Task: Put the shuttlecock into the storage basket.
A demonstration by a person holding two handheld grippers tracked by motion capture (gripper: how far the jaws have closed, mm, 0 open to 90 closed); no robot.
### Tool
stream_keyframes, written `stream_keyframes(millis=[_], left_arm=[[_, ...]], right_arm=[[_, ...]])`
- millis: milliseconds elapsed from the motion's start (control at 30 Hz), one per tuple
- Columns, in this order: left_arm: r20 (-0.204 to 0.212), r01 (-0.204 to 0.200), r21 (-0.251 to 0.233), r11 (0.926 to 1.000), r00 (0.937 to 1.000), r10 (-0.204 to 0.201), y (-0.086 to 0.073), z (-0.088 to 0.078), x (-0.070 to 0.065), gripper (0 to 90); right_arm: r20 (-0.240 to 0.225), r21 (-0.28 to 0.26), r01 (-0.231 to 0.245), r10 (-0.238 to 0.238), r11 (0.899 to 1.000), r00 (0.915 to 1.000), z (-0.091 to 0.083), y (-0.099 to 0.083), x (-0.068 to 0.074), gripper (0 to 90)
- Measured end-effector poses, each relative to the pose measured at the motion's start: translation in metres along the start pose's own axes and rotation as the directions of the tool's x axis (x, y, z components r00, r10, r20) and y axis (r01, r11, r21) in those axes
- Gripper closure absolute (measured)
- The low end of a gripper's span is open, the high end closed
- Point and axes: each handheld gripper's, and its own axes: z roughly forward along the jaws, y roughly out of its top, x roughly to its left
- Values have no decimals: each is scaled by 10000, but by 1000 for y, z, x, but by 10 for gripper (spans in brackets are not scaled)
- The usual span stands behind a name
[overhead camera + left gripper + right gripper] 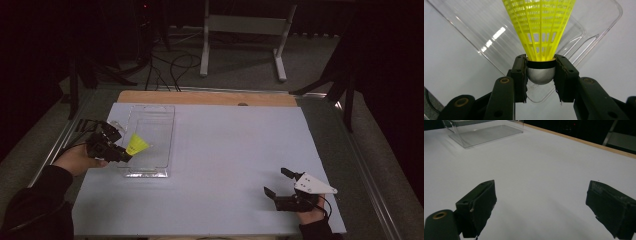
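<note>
A yellow plastic shuttlecock (136,145) (539,27) with a silver rounded head is held over a clear plastic tray (148,140) (474,32) at the table's left. My left gripper (122,151) (540,75) is shut on the shuttlecock's head, its skirt pointing away over the tray. My right gripper (276,183) (541,202) rests open near the table's front right, nothing between its jaws. The tray (484,131) lies far off in the right gripper view.
The pale sheet (235,165) covers the table, with a wooden strip (205,97) along its far edge. Beyond the table stand a grey metal frame (245,30) and cables on the floor. Metal rails run along both table sides.
</note>
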Motion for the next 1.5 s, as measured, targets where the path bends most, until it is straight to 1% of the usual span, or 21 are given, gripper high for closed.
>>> stream_keyframes(millis=[200,267,400,500,600,667,700,800,833,900,933,1033,1067,1133,1200,1233,1300,1333,1400,1433,1500], left_arm=[[-247,173,136,9998,9996,-169,-1,7,4,652],[-237,144,214,9997,9996,-139,-1,9,5,651],[-340,359,363,9987,9988,-347,0,10,5,651],[-392,393,450,9982,9985,-376,1,10,5,651],[-402,266,685,9973,9989,-238,3,11,3,650],[-455,389,825,9958,9983,-353,5,11,3,644],[-475,471,783,9958,9979,-435,6,10,2,636],[-700,670,722,9951,9956,-619,8,7,1,535],[-714,722,664,9952,9952,-674,9,6,0,532],[-774,818,681,9943,9941,-765,10,4,0,455],[-787,854,607,9945,9936,-805,11,3,-1,452],[-798,954,537,9940,9927,-909,12,1,-2,363],[-810,988,503,9938,9922,-946,12,1,-2,358],[-818,985,519,9938,9922,-941,12,1,-3,277],[-887,944,464,9944,9920,-901,13,1,-4,242],[-952,1020,486,9936,9907,-971,13,1,-4,196],[-982,1161,437,9923,9889,-1114,14,0,-4,149],[-830,1176,465,9920,9901,-1135,14,-2,-3,143],[-749,1155,514,9920,9909,-1115,14,-2,-2,19],[-712,998,568,9934,9929,-957,13,-2,-3,7],[-648,917,495,9946,9940,-884,13,-2,-3,1]], right_arm=[[-9,-4,-9,9,10000,10000,0,0,0,93],[-12,-7,-4,4,10000,10000,0,0,0,93],[-17,3,-18,18,10000,10000,0,0,0,93],[-13,-4,-3,3,10000,10000,0,0,0,93],[-14,-1,-8,8,10000,10000,0,0,0,93],[-11,-10,-8,8,10000,10000,0,0,0,93],[-4,-21,7,-7,10000,10000,0,0,0,93],[-5,-16,-7,7,10000,10000,0,0,0,93],[-6,-15,-9,9,10000,10000,0,0,0,93],[-4,-19,5,-5,10000,10000,0,0,0,93],[-11,-23,4,-4,10000,10000,0,0,0,93],[-2,-22,-7,7,10000,10000,0,0,0,93],[6,-20,0,0,10000,10000,0,0,0,93],[-1,-20,0,0,10000,10000,0,0,0,93],[1,-18,12,-12,10000,10000,0,0,0,93],[-5,-21,7,-7,10000,10000,0,0,0,93],[-6,-22,1,-1,10000,10000,0,0,0,93],[-3,-21,-1,1,10000,10000,0,0,0,93],[3,-13,0,0,10000,10000,0,0,0,93],[3,-24,5,-5,10000,10000,0,0,0,93],[-5,-24,8,-8,10000,10000,0,0,0,93]])
